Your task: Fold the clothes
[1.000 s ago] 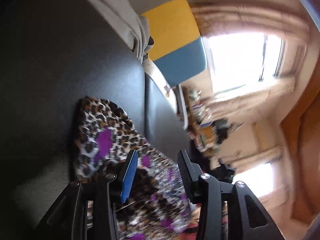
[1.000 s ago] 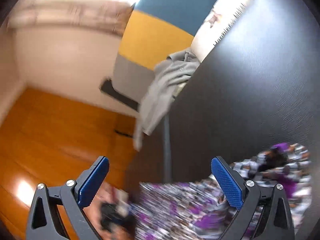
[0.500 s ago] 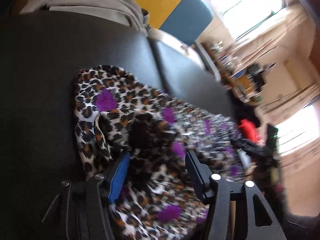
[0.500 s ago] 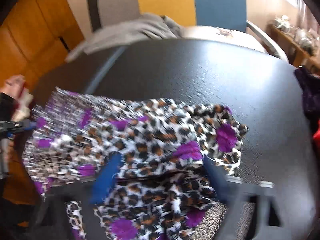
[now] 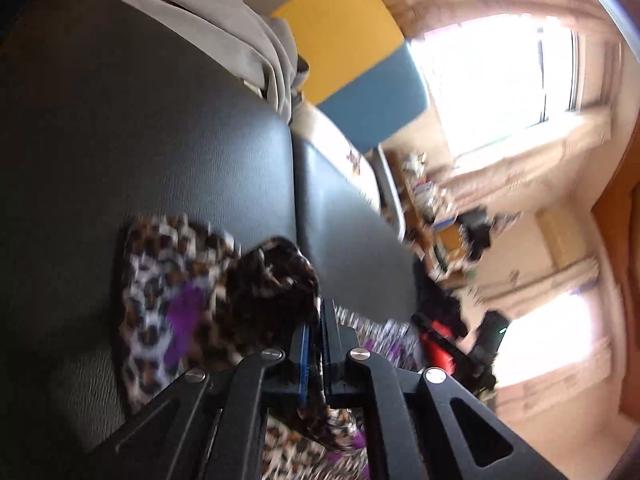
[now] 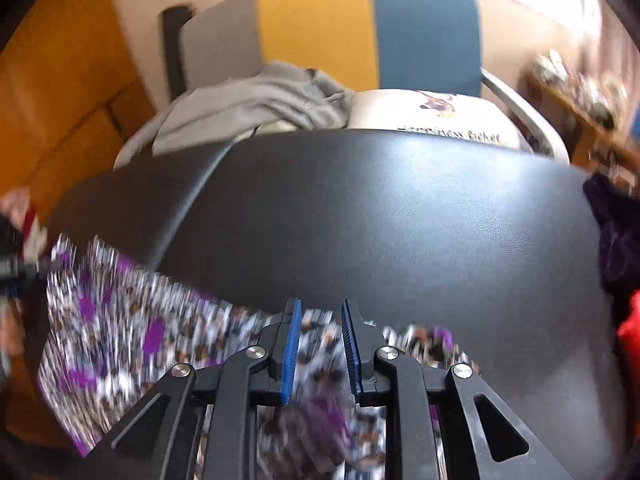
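A leopard-print garment with purple spots (image 5: 168, 304) lies on a black padded table (image 5: 140, 140). My left gripper (image 5: 316, 320) is shut on a bunched fold of the garment, which bulges up just ahead of the blue pads. In the right wrist view the same garment (image 6: 120, 336) spreads to the left, blurred by motion, over the table's (image 6: 400, 220) near edge. My right gripper (image 6: 320, 312) is nearly shut with the garment's cloth between its blue pads.
A grey garment (image 6: 256, 100) lies on a chair with a grey, yellow and blue back (image 6: 360, 28) behind the table. A white printed cushion (image 6: 432, 116) is on its seat. Dark and red items (image 6: 624, 280) sit at the table's right edge.
Both grippers have closed from wide open onto the leopard-print garment. The left one now lifts a bunched fold. Both views have swung and the cloth is moving.
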The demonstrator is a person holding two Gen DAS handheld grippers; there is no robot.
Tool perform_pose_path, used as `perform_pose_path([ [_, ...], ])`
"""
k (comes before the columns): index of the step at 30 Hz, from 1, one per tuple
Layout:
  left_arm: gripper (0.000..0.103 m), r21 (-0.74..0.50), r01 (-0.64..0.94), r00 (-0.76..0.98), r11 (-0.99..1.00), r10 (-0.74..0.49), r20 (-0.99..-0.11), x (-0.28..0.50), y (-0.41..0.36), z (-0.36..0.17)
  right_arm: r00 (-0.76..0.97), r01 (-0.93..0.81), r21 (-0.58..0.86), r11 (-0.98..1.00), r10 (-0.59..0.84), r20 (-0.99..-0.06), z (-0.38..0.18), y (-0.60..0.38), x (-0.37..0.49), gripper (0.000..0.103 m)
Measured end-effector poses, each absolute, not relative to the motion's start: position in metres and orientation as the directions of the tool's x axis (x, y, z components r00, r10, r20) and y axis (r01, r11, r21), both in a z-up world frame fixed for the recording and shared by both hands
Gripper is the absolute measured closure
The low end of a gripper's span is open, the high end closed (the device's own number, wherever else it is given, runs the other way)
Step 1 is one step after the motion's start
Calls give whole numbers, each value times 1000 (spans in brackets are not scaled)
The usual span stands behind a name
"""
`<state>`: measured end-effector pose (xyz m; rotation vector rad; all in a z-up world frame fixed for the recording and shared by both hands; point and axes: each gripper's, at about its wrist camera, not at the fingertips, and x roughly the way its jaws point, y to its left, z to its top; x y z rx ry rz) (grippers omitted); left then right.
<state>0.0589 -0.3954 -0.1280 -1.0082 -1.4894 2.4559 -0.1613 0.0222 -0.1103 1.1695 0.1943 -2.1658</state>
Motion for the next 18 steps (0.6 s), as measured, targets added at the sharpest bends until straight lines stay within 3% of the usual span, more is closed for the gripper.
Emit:
perform_pose_path([
  [2, 100, -822, 259, -784, -507, 387, -485, 54, -401, -130, -379, 566, 229, -792, -497, -781, -110, 11, -182, 82],
  [5, 100, -799, 266, -774, -539, 375, -510, 48, -397, -132, -332, 547, 317, -775, -549, -767, -105, 1, -185, 71],
  [7, 100, -782, 273, -761, -560, 373, -532, 46, -392, -136, -287, 575, 335, -746, -567, -772, -103, 9, -169, 33],
  [9, 100, -780, 286, -751, -556, 376, -543, 45, -389, -144, -272, 628, 280, -726, -542, -795, -104, 15, -147, 18],
  [16, 99, -767, 328, -717, -551, 384, -582, 52, -383, -164, -371, 709, 15, -705, -391, -842, -112, 10, -98, 8],
  [18, 96, -764, 337, -709, -550, 385, -591, 55, -380, -168, -406, 716, -56, -696, -350, -844, -114, 6, -88, 11],
])
